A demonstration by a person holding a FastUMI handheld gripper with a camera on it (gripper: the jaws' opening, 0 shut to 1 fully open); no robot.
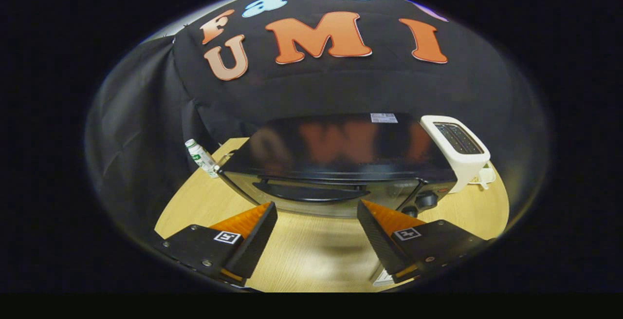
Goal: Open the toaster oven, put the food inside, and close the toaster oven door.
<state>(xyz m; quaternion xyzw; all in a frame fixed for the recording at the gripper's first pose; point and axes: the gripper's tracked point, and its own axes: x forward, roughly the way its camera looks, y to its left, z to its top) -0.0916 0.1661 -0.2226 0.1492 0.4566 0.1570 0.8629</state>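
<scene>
- The tongs (317, 212) sit low in the frame, their two fingers spread wide with nothing between them but bare table (311, 255).
- Neither finger touches anything; the left fingertip (265, 212) and the right one both stop just short of the oven's front.
- The oven (336, 163) stands just ahead of the fingers, filling the middle of the frame. Its long axis runs left to right across the view, and its front faces the tongs.
- Its door (316, 195) is closed, the curved handle (311, 192) lying level across the glass, roughly in line with the gap between the fingers.
- The knobs (426, 201) sit at the oven's right end, just above the right finger.
- The oven's dark glossy top carries a small pale sticker (383, 118) near its far edge.
- A white toaster (457, 146) stands at the oven's right, upper right of centre, slots up, close beside it.
- A small bottle (200, 157) stands at the oven's far left corner, left of centre; it looks tilted, though the lens may cause that.
- No food can be made out.
</scene>
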